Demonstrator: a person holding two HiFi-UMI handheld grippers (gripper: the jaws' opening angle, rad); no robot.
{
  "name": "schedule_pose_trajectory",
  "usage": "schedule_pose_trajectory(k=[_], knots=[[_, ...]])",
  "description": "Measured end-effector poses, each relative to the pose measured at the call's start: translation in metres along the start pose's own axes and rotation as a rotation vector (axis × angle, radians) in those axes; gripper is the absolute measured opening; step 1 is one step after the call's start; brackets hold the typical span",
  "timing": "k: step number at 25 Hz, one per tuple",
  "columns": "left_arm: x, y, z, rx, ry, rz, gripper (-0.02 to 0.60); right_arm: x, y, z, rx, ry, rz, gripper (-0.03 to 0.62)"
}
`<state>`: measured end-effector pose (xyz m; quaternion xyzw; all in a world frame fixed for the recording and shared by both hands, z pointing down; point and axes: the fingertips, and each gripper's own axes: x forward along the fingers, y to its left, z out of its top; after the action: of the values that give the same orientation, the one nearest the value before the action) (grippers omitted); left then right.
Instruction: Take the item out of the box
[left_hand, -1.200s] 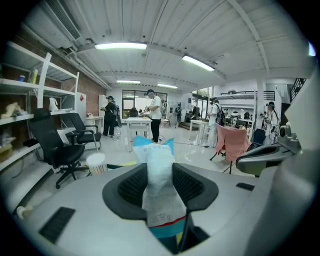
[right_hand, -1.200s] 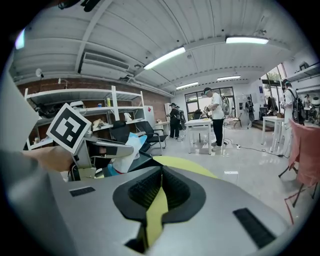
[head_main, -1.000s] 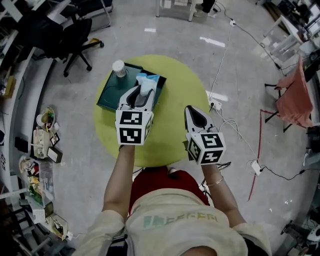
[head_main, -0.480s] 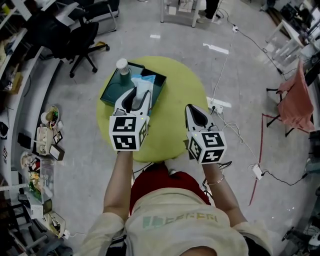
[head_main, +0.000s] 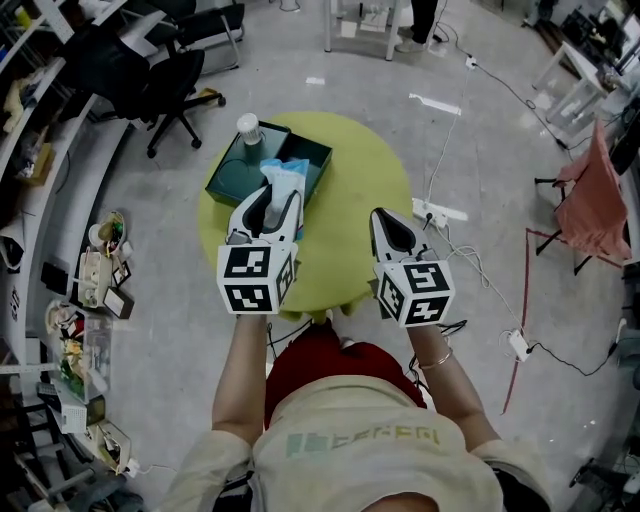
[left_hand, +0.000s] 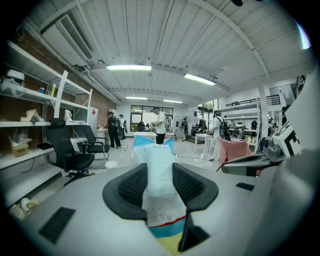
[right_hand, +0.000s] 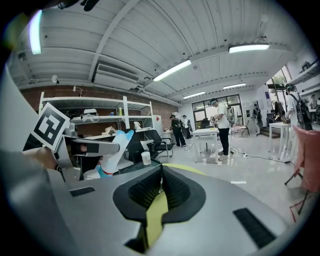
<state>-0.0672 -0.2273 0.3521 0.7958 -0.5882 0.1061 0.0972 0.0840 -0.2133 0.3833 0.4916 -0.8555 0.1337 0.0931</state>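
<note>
pouch (left_hand: 159, 172): crinkled plastic; floor (head_main: 150, 270): glossy; table (head_main: 365, 190): matt, smooth

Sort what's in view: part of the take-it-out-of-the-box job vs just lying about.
Job:
left gripper, shut on the blue-and-white packet
teal box
yellow table

Lying about:
white-capped bottle, untouched in the box
right gripper, shut, empty
office chair
floor cables
pink cloth

Box (head_main: 225, 185) on the far-left part of the round table (head_main: 350, 200).
A bottle (head_main: 247, 131) stands in the box's far corner; the left gripper (head_main: 268, 200) holds a packet (head_main: 284, 176) over its near-right edge; the right gripper (head_main: 386, 225) is further right, above the table.
</note>
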Motion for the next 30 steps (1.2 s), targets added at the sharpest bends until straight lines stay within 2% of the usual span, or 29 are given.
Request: schedule_pose_trajectory(k=[9, 30], knots=[[-0.041, -0.017, -0.007, -0.004, -0.025, 0.037, 0.175, -0.028, 0.006, -0.005, -0.013, -0.012, 0.020, 0.037], [-0.119, -0.062, -0.031, -0.009, -0.033, 0.048, 0.174, -0.098, 0.022, -0.014, -0.062, -0.039, 0.046, 0.037]])
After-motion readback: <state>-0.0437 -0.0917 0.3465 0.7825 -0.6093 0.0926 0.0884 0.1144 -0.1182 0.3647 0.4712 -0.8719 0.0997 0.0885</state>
